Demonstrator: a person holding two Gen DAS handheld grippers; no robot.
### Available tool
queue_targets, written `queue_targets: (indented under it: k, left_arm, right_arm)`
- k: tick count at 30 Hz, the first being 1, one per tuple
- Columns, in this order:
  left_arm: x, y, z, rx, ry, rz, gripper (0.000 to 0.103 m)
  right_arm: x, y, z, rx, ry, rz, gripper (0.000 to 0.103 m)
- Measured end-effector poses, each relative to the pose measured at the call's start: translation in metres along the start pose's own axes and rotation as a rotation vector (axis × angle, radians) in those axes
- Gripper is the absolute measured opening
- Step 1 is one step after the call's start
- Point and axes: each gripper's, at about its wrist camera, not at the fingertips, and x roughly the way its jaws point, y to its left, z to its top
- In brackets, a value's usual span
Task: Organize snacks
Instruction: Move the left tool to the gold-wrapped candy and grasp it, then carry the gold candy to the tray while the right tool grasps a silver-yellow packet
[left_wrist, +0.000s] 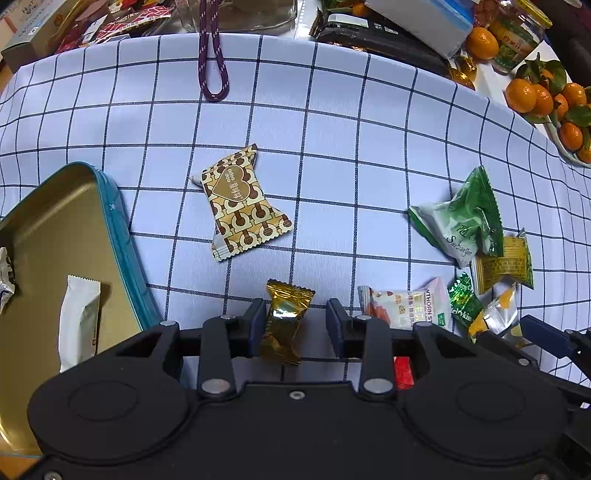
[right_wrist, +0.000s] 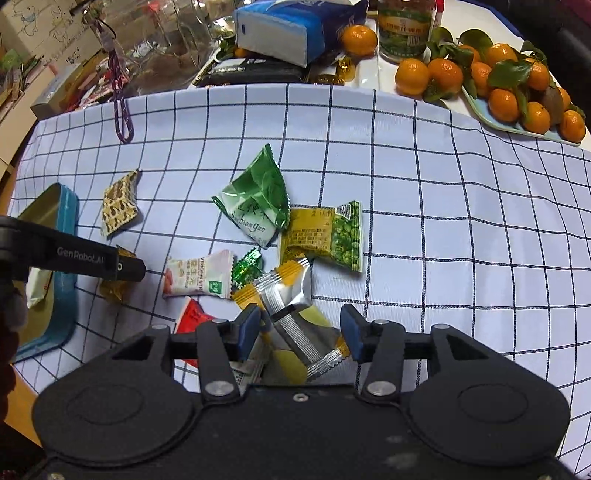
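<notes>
My left gripper (left_wrist: 295, 325) is open, its jaws on either side of a gold foil candy (left_wrist: 284, 321) lying on the checked cloth; the candy touches the left pad only. A teal tin (left_wrist: 114, 236) with a gold inside sits to the left, holding a white packet (left_wrist: 79, 321). A brown patterned packet (left_wrist: 242, 205) lies ahead. My right gripper (right_wrist: 300, 332) is open over a silver and yellow packet (right_wrist: 295, 317). A pile of snacks lies beyond it: a green and white bag (right_wrist: 258, 199), a yellow pea packet (right_wrist: 325, 234), a white hawthorn packet (right_wrist: 199, 275), a small green candy (right_wrist: 247, 267), a red packet (right_wrist: 194, 317).
Mandarins on a tray (right_wrist: 517, 92) stand at the back right. A blue tissue pack (right_wrist: 295, 26), a jar (right_wrist: 404, 29), dark packets and boxes crowd the far edge. A purple cord (left_wrist: 212, 55) hangs onto the cloth. The left gripper's arm (right_wrist: 92, 260) reaches in at the right view's left.
</notes>
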Motion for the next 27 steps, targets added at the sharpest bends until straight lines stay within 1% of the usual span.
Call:
queue_targets:
  k: [3,4,5,10,11,12,17,24,27]
  left_arm:
    - [0.000,0.000,-0.001,-0.002,0.004,-0.012,0.042]
    - [0.000,0.000,-0.001,-0.005,0.004,-0.017,0.031]
    - [0.000,0.001,-0.001,-0.006,0.008,-0.023,0.024]
    - [-0.002,0.006,0.000,-0.030,0.018,-0.066,0.024]
    - [-0.003,0.006,0.000,-0.030,0.014,-0.064,0.024]
    - [-0.005,0.006,0.000,-0.028,0.009,-0.061,0.024]
    - [-0.015,0.007,0.001,-0.028,-0.008,-0.068,0.024]
    - [-0.034,0.012,0.002,-0.034,-0.038,-0.075,0.024]
    - [-0.044,0.014,0.001,-0.033,-0.056,-0.073,0.024]
  right_arm:
    - [0.002,0.003,0.000,-0.016,-0.001,-0.005,0.051]
    - [0.003,0.004,0.000,-0.019,0.000,-0.006,0.051]
    - [0.003,0.005,0.000,-0.020,0.000,-0.009,0.051]
    - [0.005,0.002,0.001,-0.006,0.013,0.008,0.049]
    - [0.005,0.001,0.001,-0.006,0.014,0.017,0.044]
    - [0.005,0.000,0.002,-0.003,0.015,0.033,0.036]
    - [0.002,-0.010,0.003,0.072,0.016,0.065,0.034]
    - [-0.016,-0.026,0.011,0.194,-0.036,0.119,0.033]
    - [-0.023,-0.027,0.015,0.220,-0.063,0.118,0.033]
